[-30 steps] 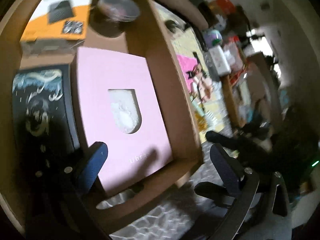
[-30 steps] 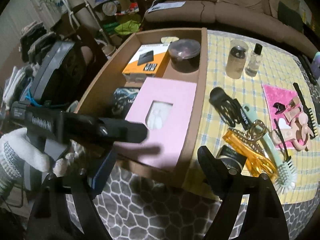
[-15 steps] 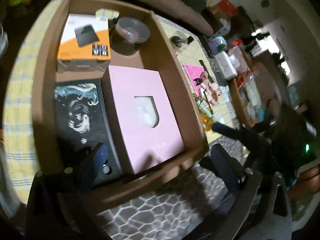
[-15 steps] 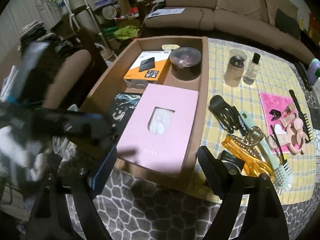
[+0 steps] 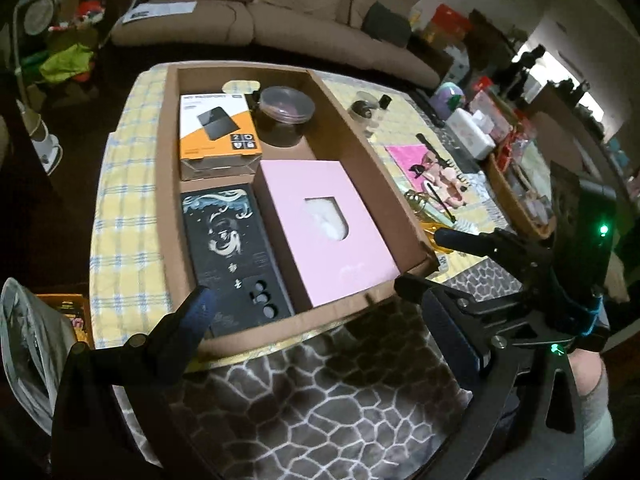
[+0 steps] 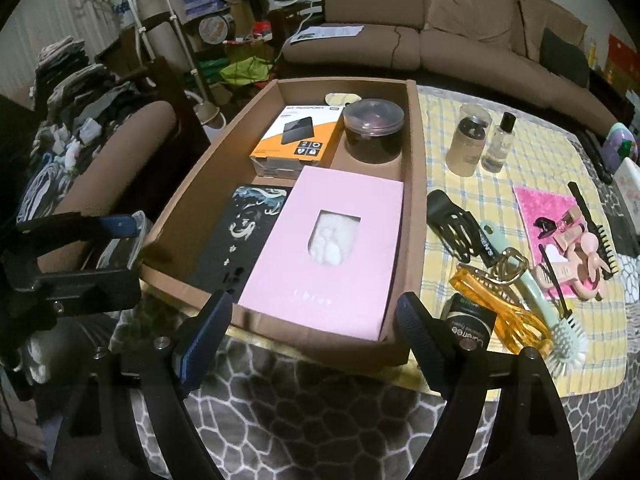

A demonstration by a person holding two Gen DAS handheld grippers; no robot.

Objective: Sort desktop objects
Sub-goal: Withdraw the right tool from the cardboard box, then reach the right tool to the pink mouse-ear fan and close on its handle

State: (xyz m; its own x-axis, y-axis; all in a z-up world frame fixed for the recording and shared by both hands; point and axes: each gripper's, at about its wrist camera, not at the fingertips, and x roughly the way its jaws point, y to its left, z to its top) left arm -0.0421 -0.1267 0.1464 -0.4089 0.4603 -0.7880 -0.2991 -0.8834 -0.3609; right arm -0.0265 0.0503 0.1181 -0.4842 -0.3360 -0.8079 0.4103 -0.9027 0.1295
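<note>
A cardboard box (image 5: 352, 136) (image 6: 412, 208) on the table holds a pink box (image 5: 324, 232) (image 6: 324, 252), a black patterned box (image 5: 232, 248) (image 6: 244, 232), an orange and black box (image 5: 218, 136) (image 6: 296, 138) and a dark round jar (image 5: 286, 118) (image 6: 374, 130). My left gripper (image 5: 316, 312) is open and empty, just in front of the box's near edge. My right gripper (image 6: 316, 320) is open and empty, near the same edge. To the right of the box lie hair clips (image 6: 452, 220), an orange clip (image 6: 496, 312), a brush (image 6: 560, 320) and a black jar (image 6: 468, 324).
Two bottles (image 6: 470, 144) stand on the yellow checked cloth (image 6: 532, 160) right of the box. A pink card with hair accessories (image 6: 560, 232) lies further right. A brown sofa (image 6: 440, 28) is behind the table. A grey patterned rug (image 6: 304, 412) lies below.
My left gripper has pulled back and up from over the pink box to in front of the cardboard box. The right view has backed away slightly.
</note>
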